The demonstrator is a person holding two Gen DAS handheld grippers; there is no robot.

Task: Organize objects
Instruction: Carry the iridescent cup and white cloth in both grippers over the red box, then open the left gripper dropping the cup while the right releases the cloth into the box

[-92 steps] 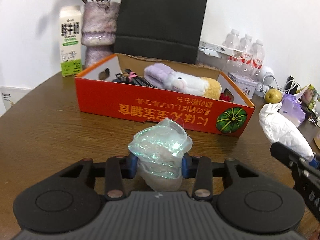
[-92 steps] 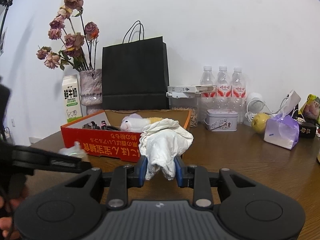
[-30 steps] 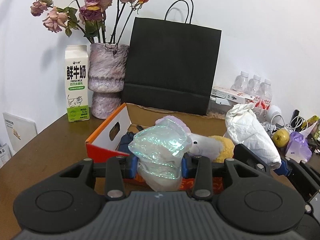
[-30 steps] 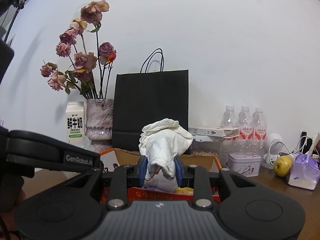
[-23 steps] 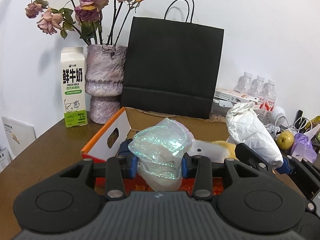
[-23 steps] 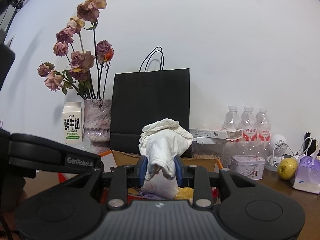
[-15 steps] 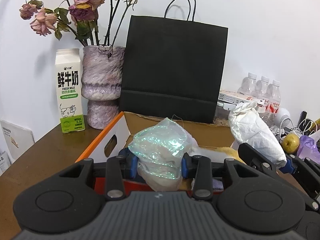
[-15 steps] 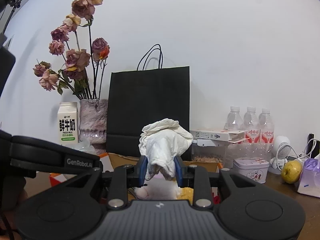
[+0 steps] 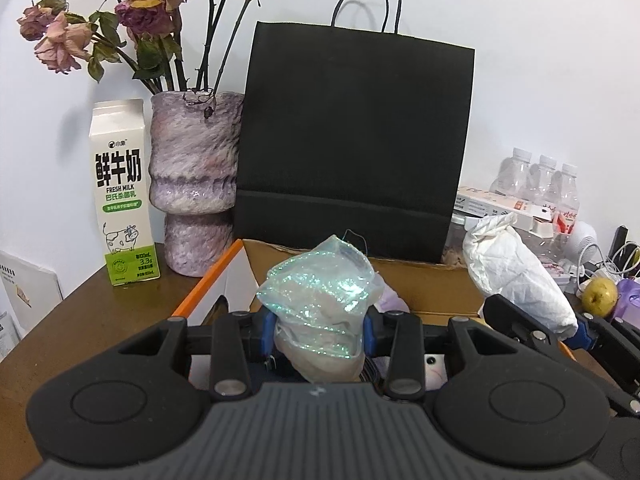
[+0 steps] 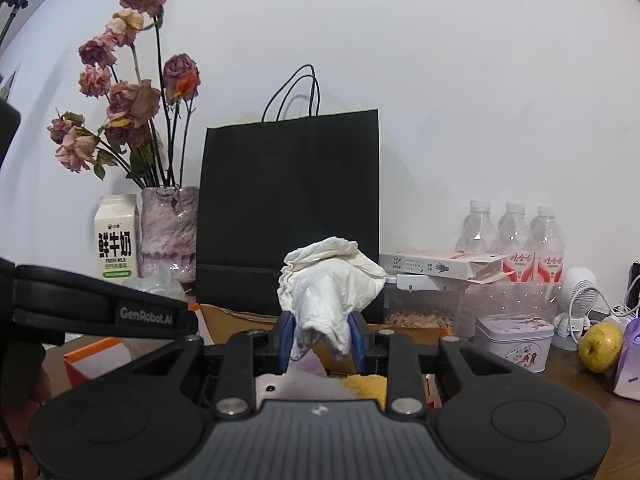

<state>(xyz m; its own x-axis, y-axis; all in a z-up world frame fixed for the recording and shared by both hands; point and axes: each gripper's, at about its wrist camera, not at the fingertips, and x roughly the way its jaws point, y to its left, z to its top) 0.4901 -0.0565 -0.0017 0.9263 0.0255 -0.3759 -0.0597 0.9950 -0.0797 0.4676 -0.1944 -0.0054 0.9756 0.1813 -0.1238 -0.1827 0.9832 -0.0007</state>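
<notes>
My left gripper is shut on a crumpled iridescent plastic wrapper, held above the orange cardboard box. The right gripper is shut on a crumpled white tissue and hovers over the same box. In the left wrist view the tissue and the right gripper's arm show at the right. A plush toy lies in the box under the right gripper. A tall black paper bag stands just behind the box, seen too in the right wrist view as the bag.
A milk carton and a purple vase of dried roses stand at the back left. Water bottles, a flat carton, a tin, a small fan, a yellow pear and a purple pouch crowd the right side of the brown table.
Both grippers have moved forward over the box toward the black bag, each keeping its load; the bag, vase and carton look larger and the box's front wall has dropped out of view.
</notes>
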